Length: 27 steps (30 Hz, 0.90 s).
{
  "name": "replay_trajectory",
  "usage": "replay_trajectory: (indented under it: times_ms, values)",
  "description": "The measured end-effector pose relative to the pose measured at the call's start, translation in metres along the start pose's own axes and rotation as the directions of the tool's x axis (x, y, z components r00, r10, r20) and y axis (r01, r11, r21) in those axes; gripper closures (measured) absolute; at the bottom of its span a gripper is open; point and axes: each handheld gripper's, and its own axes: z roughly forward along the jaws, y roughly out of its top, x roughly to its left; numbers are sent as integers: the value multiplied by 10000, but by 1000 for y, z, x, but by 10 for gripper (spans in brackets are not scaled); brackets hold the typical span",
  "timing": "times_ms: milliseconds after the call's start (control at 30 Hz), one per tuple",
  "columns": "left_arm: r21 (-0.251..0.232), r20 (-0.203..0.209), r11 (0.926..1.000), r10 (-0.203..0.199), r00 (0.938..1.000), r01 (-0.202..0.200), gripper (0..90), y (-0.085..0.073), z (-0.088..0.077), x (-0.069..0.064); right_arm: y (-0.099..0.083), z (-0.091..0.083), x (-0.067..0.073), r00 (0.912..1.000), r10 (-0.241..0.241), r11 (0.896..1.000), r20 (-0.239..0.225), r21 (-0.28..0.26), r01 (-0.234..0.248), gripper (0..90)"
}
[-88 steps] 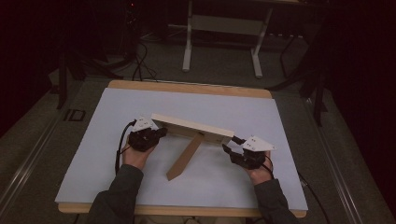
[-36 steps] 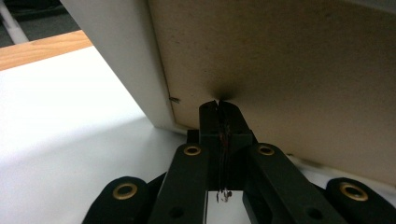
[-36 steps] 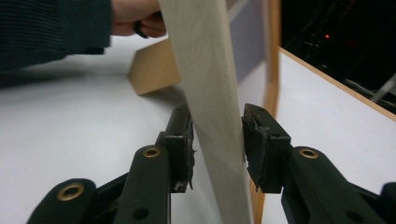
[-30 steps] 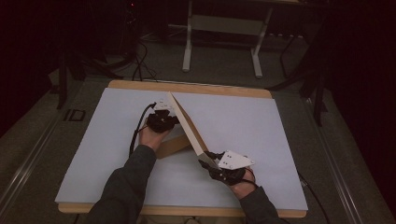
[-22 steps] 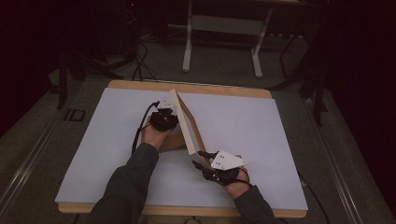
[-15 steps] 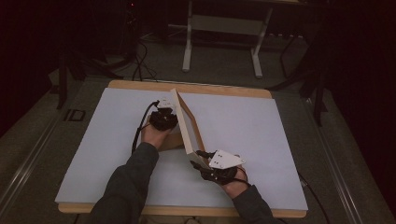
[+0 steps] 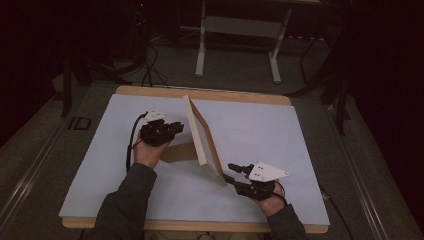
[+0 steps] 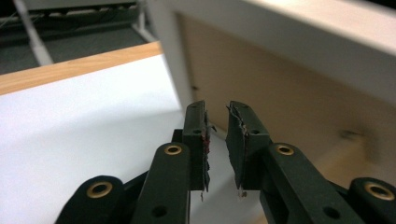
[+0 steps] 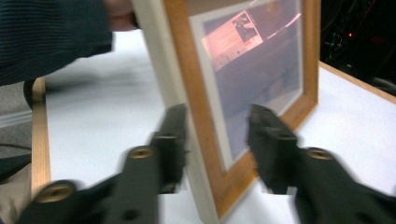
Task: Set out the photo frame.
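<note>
High view: one picture frame (image 7: 202,137), left tongs (image 7: 172,129) released, right tongs (image 7: 235,175) seemingly straddling its corner.

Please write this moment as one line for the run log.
object: picture frame upright on white table, stand behind | left tongs: just opening, nothing between, behind frame | right tongs: astride frame's near edge, contact unclear

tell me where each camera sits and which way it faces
High view: above the near table edge, looking forward and down at the white-topped wooden table; both forearms show.
Left gripper view: on the left gripper, facing the brown backing; jaws apart.
Right gripper view: on the right gripper, jaws straddling the frame's corner.
Shared: the standing wooden picture frame.
</note>
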Motion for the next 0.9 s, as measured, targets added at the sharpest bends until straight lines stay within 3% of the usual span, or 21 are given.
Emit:
replay_trajectory:
  times_ms: [200,400,700,900]
  values:
    - [-179,534,9989,452,9975,-443,867,-1,-19,-22,-5,5,-9,9985,404,9990,374,177,-411,888]
    - [168,850,9977,644,9943,-661,900,4,-12,-31,-5,19,-3,9990,322,9985,316,423,-335,896]
    - [613,1077,9974,322,9937,-389,900,13,15,-25,-1,31,4,9998,174,9989,53,445,-176,897]
    - [666,1179,9961,498,9918,-579,900,17,20,-27,0,33,7,9998,149,9989,146,446,-156,897]
